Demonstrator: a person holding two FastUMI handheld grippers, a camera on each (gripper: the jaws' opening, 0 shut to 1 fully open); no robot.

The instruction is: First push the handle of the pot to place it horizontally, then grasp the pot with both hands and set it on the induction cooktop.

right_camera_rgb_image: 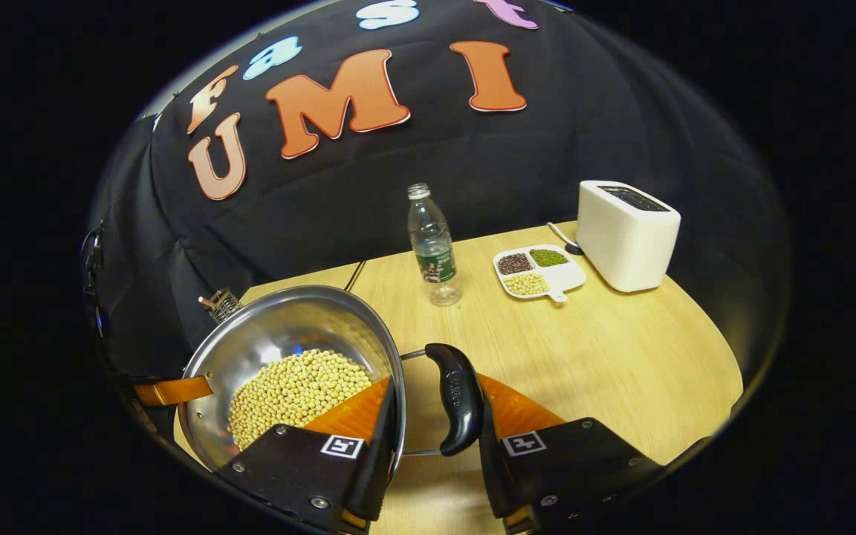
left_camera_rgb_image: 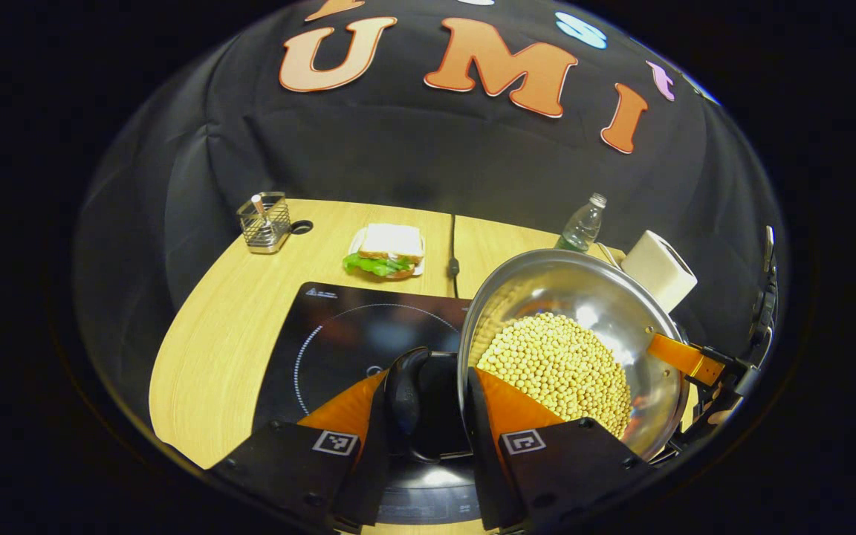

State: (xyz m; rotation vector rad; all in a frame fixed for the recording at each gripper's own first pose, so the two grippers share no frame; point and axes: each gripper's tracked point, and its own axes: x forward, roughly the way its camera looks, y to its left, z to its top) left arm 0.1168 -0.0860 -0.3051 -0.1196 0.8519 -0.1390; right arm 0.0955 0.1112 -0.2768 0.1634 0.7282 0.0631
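quick count: one pot (left_camera_rgb_image: 584, 297) of beans right at the fingers, with two handles (left_camera_rgb_image: 407, 397); one cooktop (left_camera_rgb_image: 346, 334) just past them; one sandwich (left_camera_rgb_image: 389, 249); one wire caddy (left_camera_rgb_image: 264, 221); one water bottle (right_camera_rgb_image: 433, 249); one toaster (right_camera_rgb_image: 627, 234); one three-section bean tray (right_camera_rgb_image: 539, 271)

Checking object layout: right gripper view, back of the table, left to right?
Wire caddy → water bottle → divided bean dish → white toaster.
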